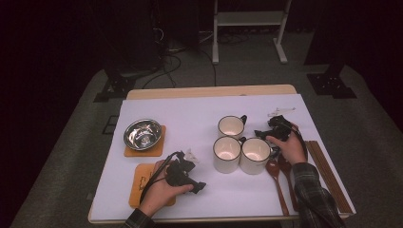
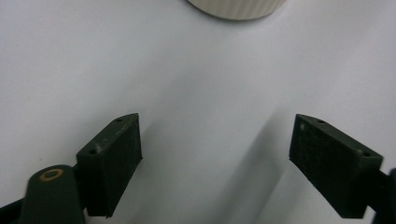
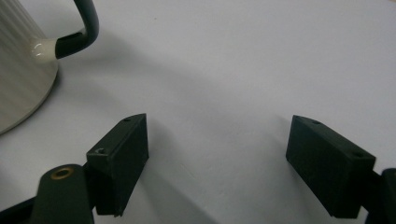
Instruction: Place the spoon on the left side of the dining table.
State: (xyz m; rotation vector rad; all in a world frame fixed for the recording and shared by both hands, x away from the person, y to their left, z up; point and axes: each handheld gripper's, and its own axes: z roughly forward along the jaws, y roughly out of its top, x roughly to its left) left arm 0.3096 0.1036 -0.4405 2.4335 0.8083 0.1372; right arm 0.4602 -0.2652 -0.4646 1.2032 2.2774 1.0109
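Note:
Three cream mugs with dark handles stand right of the table's middle: one behind [image 1: 231,126] and two in front [image 1: 226,153] [image 1: 255,155]. My left gripper [image 1: 197,186] lies low over the white cover near the front, left of the mugs. In the left gripper view it [image 2: 215,158] is open over bare cover, with a ribbed mug base [image 2: 236,8] at the top edge. My right gripper [image 1: 261,134] sits behind the right front mug. The right gripper view has it [image 3: 217,158] open with nothing between the jaws, and a mug [image 3: 18,70] with its handle stands at the left.
A steel bowl [image 1: 142,133] rests on a wooden coaster [image 1: 159,148] at the left, and a second coaster [image 1: 140,185] lies under my left hand. Two wooden spoons [image 1: 278,180] and chopsticks [image 1: 328,171] lie at the right front. The white cover [image 1: 190,114] spans the table.

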